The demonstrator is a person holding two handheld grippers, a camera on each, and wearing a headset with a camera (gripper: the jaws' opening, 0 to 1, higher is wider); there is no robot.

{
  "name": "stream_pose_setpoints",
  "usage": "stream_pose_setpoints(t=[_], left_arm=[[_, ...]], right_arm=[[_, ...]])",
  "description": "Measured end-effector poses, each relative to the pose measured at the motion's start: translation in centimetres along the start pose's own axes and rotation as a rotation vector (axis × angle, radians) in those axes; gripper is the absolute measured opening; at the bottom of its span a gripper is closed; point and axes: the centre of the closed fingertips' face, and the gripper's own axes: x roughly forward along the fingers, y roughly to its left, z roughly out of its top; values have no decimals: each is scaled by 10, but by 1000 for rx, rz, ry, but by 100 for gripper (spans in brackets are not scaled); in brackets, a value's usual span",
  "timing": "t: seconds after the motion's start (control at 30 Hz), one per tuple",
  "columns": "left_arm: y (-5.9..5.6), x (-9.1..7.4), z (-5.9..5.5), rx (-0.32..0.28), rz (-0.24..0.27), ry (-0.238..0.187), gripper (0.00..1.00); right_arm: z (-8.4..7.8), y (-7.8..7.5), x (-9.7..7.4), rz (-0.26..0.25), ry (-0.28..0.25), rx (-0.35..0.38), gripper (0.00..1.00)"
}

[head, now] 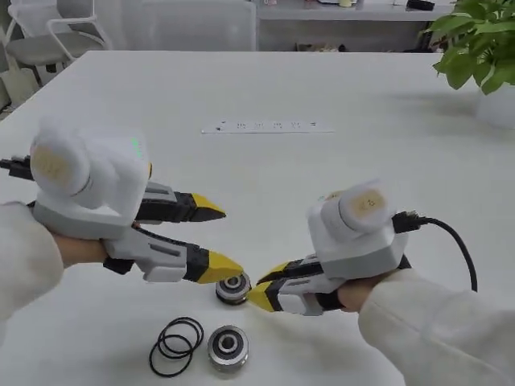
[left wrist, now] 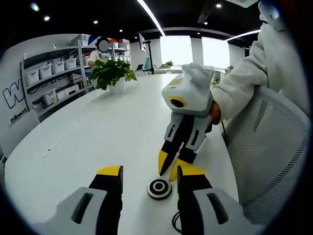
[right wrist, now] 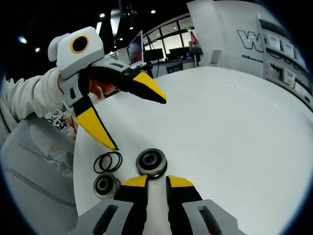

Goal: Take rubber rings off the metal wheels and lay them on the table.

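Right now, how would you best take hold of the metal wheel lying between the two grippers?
Probably by its outer rim, across the full width, coming down from above. The metal wheel lies flat with its hub hole up, so the round edge is the only face to pinch. The left gripper is open, and in its own view the wheel sits just ahead of the gap.

Wheels (head: pixel 228 348) shiny metal; rings (head: pixel 178 344) matt black rubber; table (head: pixel 322 177) smooth white.
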Motion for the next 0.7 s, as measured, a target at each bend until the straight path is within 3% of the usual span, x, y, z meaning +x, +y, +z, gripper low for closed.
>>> stream_pose_setpoints(t=[0.2,0.3,0.43,0.57,0.7], left_arm=[[-7,13,-21,-25,5,37,27],[-8,18,-30,-13,31,52,22],[-15,22,-36,-29,9,62,17],[-13,21,-40,-28,13,75,13],[-16,20,-41,-65,4,73,8]], right_arm=[[-1,2,3,6,4,-9,14],[0,2,4,7,0,-13,16],[1,4,5,10,-2,-28,17],[1,5,6,10,-1,-47,16],[1,5,7,6,-1,-64,15]])
